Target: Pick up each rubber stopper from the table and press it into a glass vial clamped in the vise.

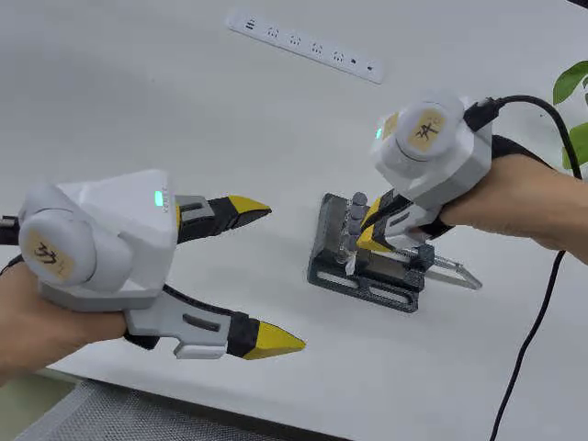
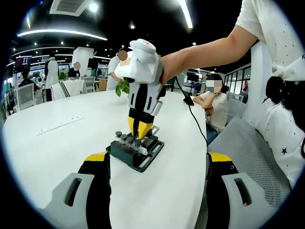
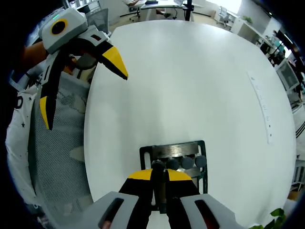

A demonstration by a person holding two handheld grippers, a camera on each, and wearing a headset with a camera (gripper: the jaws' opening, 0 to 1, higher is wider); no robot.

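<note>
Left gripper [image 1: 283, 277] just hung wide open, well left of the vise [image 1: 363, 283]. Right gripper [image 1: 369, 237], pinched closed, pointed straight down at the end stopper [image 3: 157, 165].

Dark vise [image 1: 367, 285], row of upright glass vials [image 1: 349, 241], grey stoppers [image 1: 356, 204] seated

3 cameras, 1 shared target: the vise [image 1: 367, 276].
The head view looks down from above and behind both grippers, with the left gripper [image 1: 280, 276] nearest the lens. The left gripper view looks level across the table [image 2: 57, 143], farther back, to the vise and the right gripper [image 2: 138, 131] ahead. The right gripper view looks steeply down, close over the vise, with the left gripper beyond.
</note>
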